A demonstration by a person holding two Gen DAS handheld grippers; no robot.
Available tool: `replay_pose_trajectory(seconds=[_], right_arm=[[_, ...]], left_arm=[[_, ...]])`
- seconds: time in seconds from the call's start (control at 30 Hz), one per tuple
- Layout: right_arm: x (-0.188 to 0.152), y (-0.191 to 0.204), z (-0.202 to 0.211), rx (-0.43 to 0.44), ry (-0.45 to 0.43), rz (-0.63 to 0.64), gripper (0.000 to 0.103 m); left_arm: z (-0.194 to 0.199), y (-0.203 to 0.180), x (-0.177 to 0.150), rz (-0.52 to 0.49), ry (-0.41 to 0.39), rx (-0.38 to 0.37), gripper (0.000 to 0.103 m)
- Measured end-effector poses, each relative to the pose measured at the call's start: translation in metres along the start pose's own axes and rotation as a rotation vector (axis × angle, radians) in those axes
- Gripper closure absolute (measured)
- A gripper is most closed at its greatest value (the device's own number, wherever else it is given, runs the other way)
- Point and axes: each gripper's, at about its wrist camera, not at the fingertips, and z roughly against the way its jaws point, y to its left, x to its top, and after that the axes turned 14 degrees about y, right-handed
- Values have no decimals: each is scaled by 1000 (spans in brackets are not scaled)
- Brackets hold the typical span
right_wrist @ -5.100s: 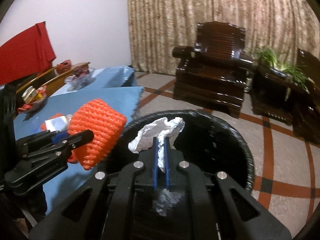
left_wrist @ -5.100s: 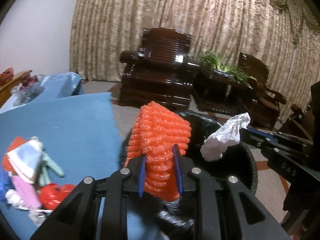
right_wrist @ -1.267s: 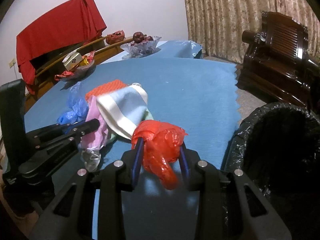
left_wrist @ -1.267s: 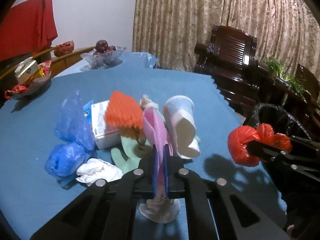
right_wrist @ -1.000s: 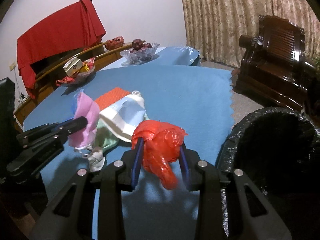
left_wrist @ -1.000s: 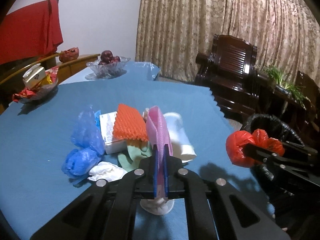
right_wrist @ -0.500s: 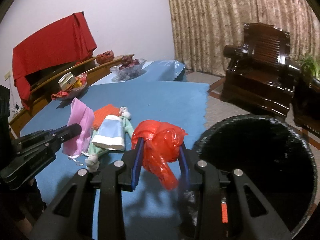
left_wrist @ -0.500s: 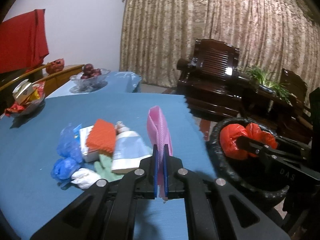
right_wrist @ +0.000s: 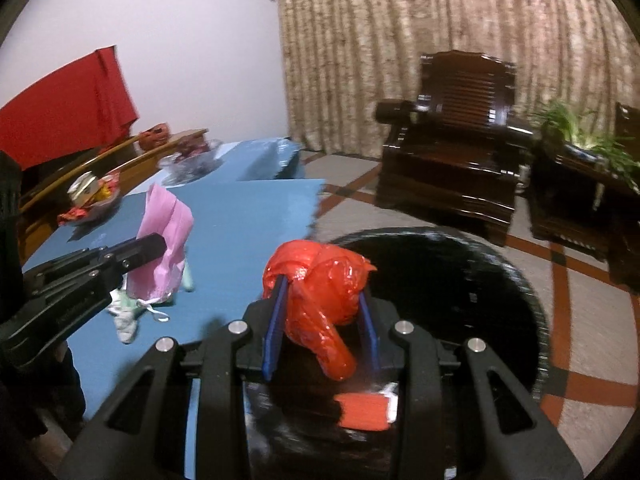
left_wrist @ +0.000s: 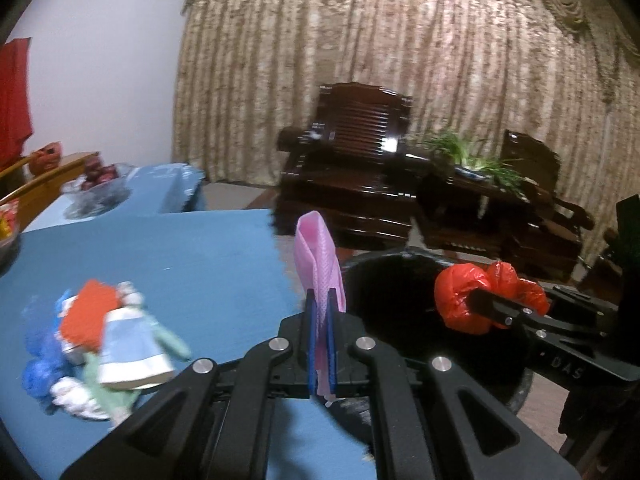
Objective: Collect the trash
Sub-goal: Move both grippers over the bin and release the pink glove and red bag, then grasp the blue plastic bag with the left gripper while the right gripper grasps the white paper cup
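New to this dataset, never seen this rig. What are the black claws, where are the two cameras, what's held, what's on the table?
No robot here: a person holds a two-finger gripper in each hand, and each gripper carries a fisheye camera that looks out along its fingers. One picture is from the left gripper, the other from the right gripper; each also shows the other gripper from the side.

The left gripper is shut on a pink bag. The right gripper is shut on a red bag, over the black bin beside the table.

On the blue table lies a blurred trash pile: orange, blue, white and pale green pieces. An orange piece already lies in the bin.
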Motion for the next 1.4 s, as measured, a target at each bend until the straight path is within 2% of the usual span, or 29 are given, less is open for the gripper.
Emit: replay_pose_trajectory(seconds=[0.2, 0.53, 0.57, 0.63, 0.67, 0.7, 0.77, 0.83, 0.87, 0.9, 1.0, 1.2, 1.4], right_arm=[[-13, -39, -6, -67, 22, -60, 71], [-29, -75, -31, -108, 68, -121, 69], [-30, -76, -33, -113, 76, -126, 66], [-32, -79, -36, -121, 89, -132, 62], [-33, -80, -37, -124, 93, -135, 57], [-35, -80, -38, -128, 95, -138, 49], [-37, -80, -37, -138, 92, -142, 41], [-38, -80, -37, -153, 89, -148, 28], [-38, -80, -37, -162, 85, -151, 18], [-39, -79, -35, -169, 76, -154, 13], [-37, -76, -32, -159, 60, -166, 9], [-24, -58, -23, -137, 20, -135, 7], [-8, -22, -23, -75, -10, -92, 7]], left_arm=[[-31, -35, 9, -54, 37, -64, 99], [-80, -70, 15, -97, 106, -122, 98], [-82, -70, 15, -100, 111, -123, 96], [-86, -70, 15, -100, 118, -140, 83], [-88, -70, 16, -95, 121, -143, 67], [-88, -67, 16, -85, 121, -146, 57], [-87, -61, 13, -64, 122, -153, 54], [-85, -54, 12, -52, 122, -140, 48], [-83, -50, 11, -47, 118, -134, 45], [-80, -47, 10, -43, 112, -127, 41], [-73, -36, 10, -28, 94, -99, 30], [-43, -8, 7, -8, 32, -13, 16], [-10, 39, -2, 40, 1, 96, 13]])
